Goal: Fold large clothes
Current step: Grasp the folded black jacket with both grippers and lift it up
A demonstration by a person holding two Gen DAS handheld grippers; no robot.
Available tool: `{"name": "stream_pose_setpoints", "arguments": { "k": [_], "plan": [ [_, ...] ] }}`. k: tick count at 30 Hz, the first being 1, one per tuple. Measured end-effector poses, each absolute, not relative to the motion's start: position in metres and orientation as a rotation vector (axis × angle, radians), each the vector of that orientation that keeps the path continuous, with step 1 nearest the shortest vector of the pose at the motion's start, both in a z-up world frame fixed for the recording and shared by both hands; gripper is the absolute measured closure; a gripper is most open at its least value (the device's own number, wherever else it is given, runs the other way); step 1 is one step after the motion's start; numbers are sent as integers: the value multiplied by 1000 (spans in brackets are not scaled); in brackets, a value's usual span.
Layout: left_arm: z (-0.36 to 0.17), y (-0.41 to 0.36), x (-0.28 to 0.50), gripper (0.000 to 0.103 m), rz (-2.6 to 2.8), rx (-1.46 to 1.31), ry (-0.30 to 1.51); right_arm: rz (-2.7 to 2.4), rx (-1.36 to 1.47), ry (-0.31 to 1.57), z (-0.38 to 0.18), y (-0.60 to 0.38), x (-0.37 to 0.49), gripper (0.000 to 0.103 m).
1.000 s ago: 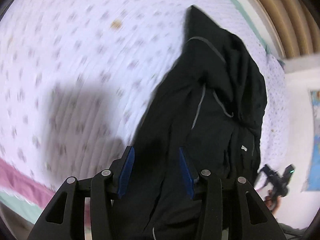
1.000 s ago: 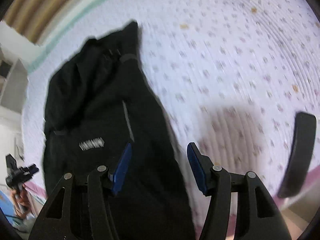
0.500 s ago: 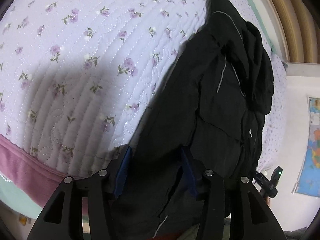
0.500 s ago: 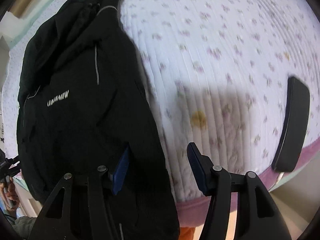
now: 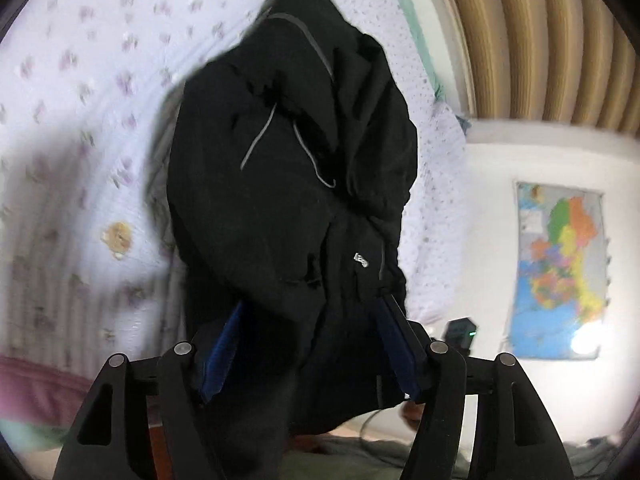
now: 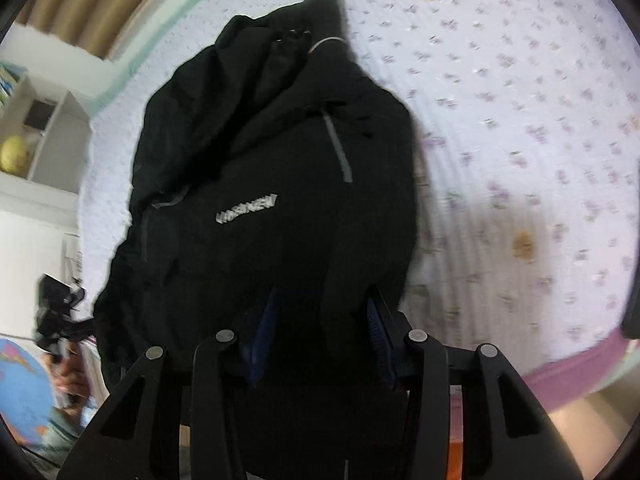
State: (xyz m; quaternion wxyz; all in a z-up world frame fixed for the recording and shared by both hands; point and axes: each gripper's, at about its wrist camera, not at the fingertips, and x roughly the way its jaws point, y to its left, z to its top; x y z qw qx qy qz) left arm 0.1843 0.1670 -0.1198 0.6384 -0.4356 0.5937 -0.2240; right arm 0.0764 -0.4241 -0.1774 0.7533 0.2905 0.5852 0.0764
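A black hooded jacket (image 5: 288,160) lies lengthwise on a lilac flowered quilt (image 5: 80,120), hood at the far end, bunched into a hump. Its near hem hangs off the bed edge between the jaws of both grippers. My left gripper (image 5: 310,344) is opening; fabric sags between its blue pads (image 5: 224,352), which stand wide apart. In the right wrist view the jacket (image 6: 260,160) shows a grey logo. My right gripper (image 6: 322,336) is closing, and its pads (image 6: 380,344) press on the hem cloth that fills the gap.
The quilt (image 6: 520,100) spreads wide to the right, with a brown stain (image 6: 524,244) and a pink border. A wall map (image 5: 560,272) and tan curtain (image 5: 540,40) lie beyond. A hand holds a black device (image 6: 56,312) by a globe (image 6: 20,380).
The jacket has bunched up and its near end has risen toward the cameras. The left jaws have spread wider; the right jaws have drawn in on the hem. Both views swung onto the jacket.
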Motion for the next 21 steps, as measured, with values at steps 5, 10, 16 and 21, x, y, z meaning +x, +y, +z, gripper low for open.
{"name": "stream_pose_setpoints", "arguments": {
  "k": [5, 10, 16, 21],
  "plan": [
    [-128, 159, 162, 36, -465, -869, 1430, 160, 595, 1323, -181, -416, 71, 54],
    [-132, 151, 133, 36, -491, -816, 1496, 124, 559, 1439, -204, -424, 39, 54],
    [-151, 124, 102, 36, -434, -680, 1617, 118, 507, 1527, -211, -418, 1, 54],
    [-133, 113, 107, 86, -441, -692, 1546, 149, 524, 1499, -190, -407, 9, 83]
  ]
}}
